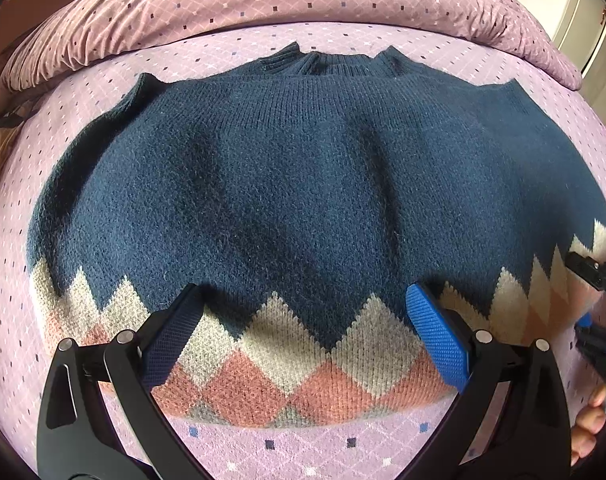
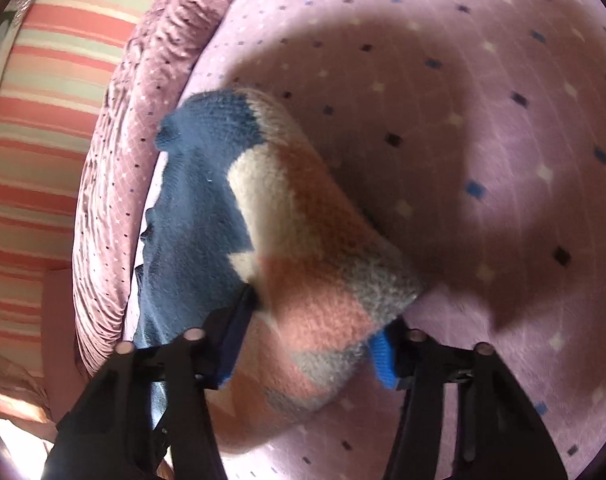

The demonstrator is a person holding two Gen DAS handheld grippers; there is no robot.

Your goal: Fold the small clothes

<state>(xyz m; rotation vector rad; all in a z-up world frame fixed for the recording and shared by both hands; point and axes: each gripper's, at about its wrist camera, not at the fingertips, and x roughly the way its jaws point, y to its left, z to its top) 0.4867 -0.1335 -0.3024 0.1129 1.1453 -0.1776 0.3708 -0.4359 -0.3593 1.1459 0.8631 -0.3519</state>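
Knitwear lay spread flat on the bed (image 1: 383, 436): a small navy sweater (image 1: 303, 184) with a band of cream, pink and grey diamonds along its hem, collar toward a rumpled quilt (image 1: 263, 0) at the far side. It looked soft, thick and light, likely to sag and stretch rather than hold a crease, so the ribbed hem corners and shoulder seams seemed the sensible places to take hold. The left gripper (image 1: 303, 332) hovered over the middle of the hem with its jaws wide apart, nothing between them. The right gripper (image 2: 307, 336) had a bunched corner of the patterned hem between its pads and appeared clamped on it, the wool bulging out past the fingers. The left wrist view gave the whole garment and its layout, plus only a sliver of the other tool at the right edge; the right wrist view alone showed the pinched corner up close, lifted and casting a shadow on the bed cover, and a striped surface beyond the quilt.
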